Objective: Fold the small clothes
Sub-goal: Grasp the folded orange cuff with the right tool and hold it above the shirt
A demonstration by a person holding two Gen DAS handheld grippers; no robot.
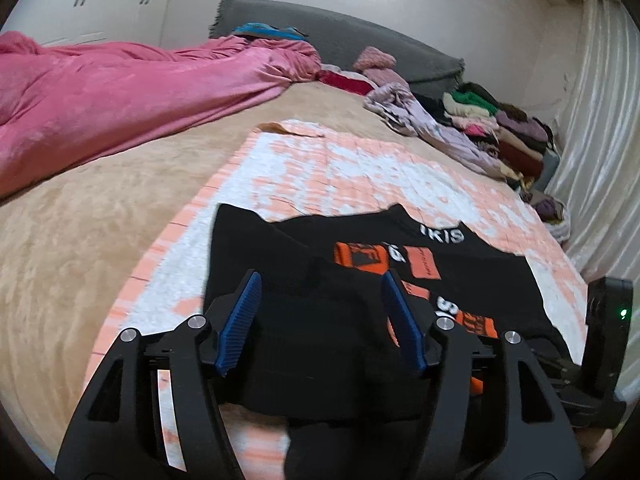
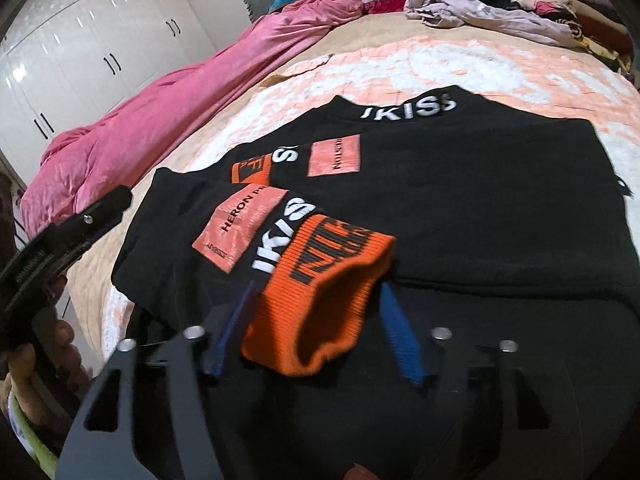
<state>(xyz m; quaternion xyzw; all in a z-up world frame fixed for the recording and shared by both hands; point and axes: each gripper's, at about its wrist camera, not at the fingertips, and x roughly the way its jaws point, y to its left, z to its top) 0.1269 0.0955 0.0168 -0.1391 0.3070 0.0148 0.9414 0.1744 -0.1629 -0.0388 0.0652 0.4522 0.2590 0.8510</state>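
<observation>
The right gripper (image 2: 316,320) is being held with jaws spread around the orange cuff (image 2: 320,300), pads not visibly pressing. The left gripper (image 1: 320,308), jaws parted and empty, is being held over the black sweater (image 1: 360,272), which is lying on the peach quilt (image 1: 360,168) near the bed's front edge. The knit is judged soft, light and floppy, best taken by cuff or hem. A pink blanket (image 1: 120,96) and clothes pile (image 1: 500,128) are being left along the far edges, wardrobes (image 2: 80,48) behind.

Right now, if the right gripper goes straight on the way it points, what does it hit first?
Most likely the orange ribbed cuff of the black sweater: it lies between the right gripper's open jaws, directly ahead. Depth is unclear; it may already be touching.
</observation>
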